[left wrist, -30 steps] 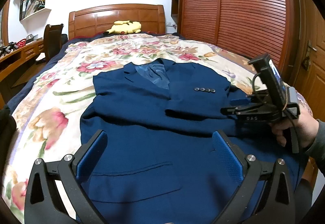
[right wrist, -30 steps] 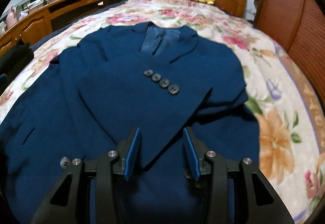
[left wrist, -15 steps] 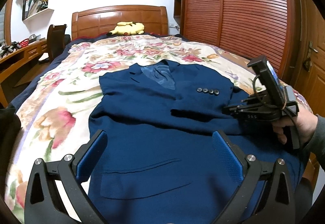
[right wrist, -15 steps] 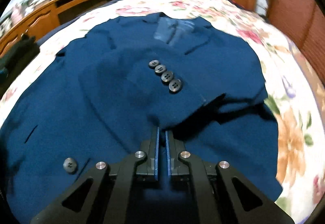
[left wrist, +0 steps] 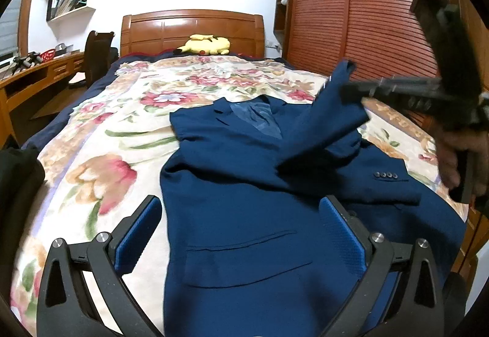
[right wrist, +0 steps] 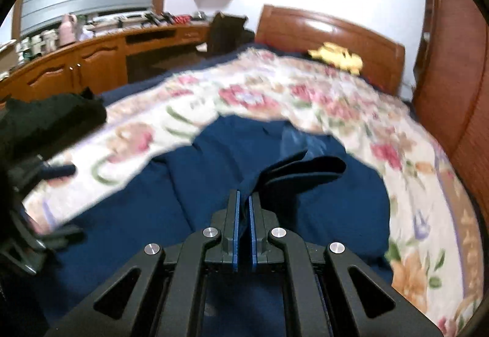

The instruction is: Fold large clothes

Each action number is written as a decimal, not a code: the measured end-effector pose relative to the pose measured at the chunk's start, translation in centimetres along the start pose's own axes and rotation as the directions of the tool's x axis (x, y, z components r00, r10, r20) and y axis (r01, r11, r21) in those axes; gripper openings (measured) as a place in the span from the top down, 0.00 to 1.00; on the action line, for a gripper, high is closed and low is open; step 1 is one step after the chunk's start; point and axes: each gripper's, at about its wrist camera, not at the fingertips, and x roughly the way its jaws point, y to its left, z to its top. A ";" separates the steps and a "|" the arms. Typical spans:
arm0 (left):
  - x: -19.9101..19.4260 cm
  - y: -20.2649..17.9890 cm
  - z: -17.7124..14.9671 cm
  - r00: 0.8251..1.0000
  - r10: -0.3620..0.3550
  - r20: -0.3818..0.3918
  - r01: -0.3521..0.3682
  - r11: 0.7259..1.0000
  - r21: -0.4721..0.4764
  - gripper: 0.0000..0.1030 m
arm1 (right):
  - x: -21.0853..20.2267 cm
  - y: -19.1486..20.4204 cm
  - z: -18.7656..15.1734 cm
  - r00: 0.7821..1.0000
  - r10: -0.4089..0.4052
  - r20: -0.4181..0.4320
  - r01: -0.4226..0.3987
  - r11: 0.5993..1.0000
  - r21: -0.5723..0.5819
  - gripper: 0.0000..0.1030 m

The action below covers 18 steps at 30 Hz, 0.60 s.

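Observation:
A navy blue suit jacket [left wrist: 244, 190] lies face up on the floral bedspread [left wrist: 101, 153], collar toward the headboard. My right gripper [left wrist: 347, 89], held by a person's hand [left wrist: 458, 153], is shut on one sleeve [left wrist: 330, 120] and holds it off the jacket at the right. In the right wrist view the pads of the right gripper [right wrist: 243, 198] pinch the sleeve [right wrist: 305, 172], which bunches just ahead of them. The other cuff with its buttons [left wrist: 386, 175] lies flat. My left gripper [left wrist: 240, 205] hovers open over the jacket's lower front, holding nothing.
A yellow plush toy [left wrist: 203, 45] rests against the wooden headboard [left wrist: 192, 28]. A slatted wooden wardrobe [left wrist: 366, 16] lines the right side. A desk [left wrist: 36, 74] and dark chair [left wrist: 97, 55] stand left. A dark garment [left wrist: 18, 178] lies at the bed's left edge.
The right gripper closed on the sleeve lying across the jacket and lifted it up and away. The left gripper shifted slightly and stayed open.

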 end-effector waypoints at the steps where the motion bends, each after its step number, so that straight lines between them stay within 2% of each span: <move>1: -0.1 0.2 0.0 1.000 0.004 0.002 -0.004 1.000 -0.001 0.00 | -0.5 0.7 0.7 1.000 0.011 0.021 -0.011 1.000 -0.009 0.95; 4: -0.2 0.6 -0.1 1.000 0.024 0.004 -0.024 1.000 0.005 0.00 | -2.1 2.0 1.5 0.998 0.035 0.046 -0.034 0.999 -0.024 0.95; 12: -0.6 2.0 -0.2 0.999 0.036 0.010 -0.036 0.999 -0.021 0.00 | -3.8 3.5 -0.4 0.997 0.059 0.047 -0.059 0.998 -0.018 0.95; 18: -0.6 2.0 -0.3 0.999 0.035 0.009 -0.035 0.999 -0.021 0.00 | -4.7 4.5 -3.4 0.995 0.099 -0.008 -0.099 0.995 0.014 0.95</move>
